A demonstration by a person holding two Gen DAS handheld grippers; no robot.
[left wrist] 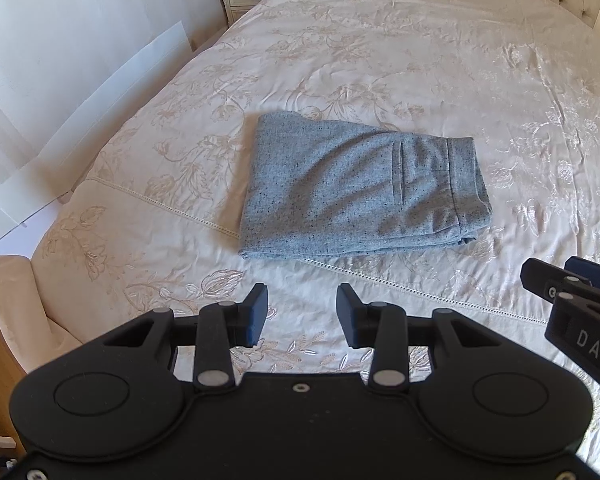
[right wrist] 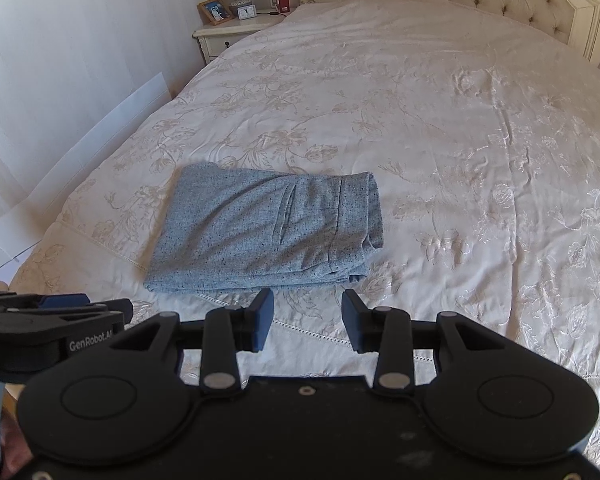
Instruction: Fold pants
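Both the left gripper [left wrist: 302, 316] and the right gripper [right wrist: 307, 320] hover side by side with jaws parted and empty just short of the folded grey speckled pants [left wrist: 360, 188], which lie flat on the cream floral bedspread [left wrist: 440, 60], waistband to the right.

"DAS" on right gripper [left wrist: 580, 312]; "GenRobot.AI" on left gripper [right wrist: 52, 328].

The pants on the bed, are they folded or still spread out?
Folded. The pants lie as a compact rectangle on the bed, layered edges stacked at the near right corner, waistband on top.
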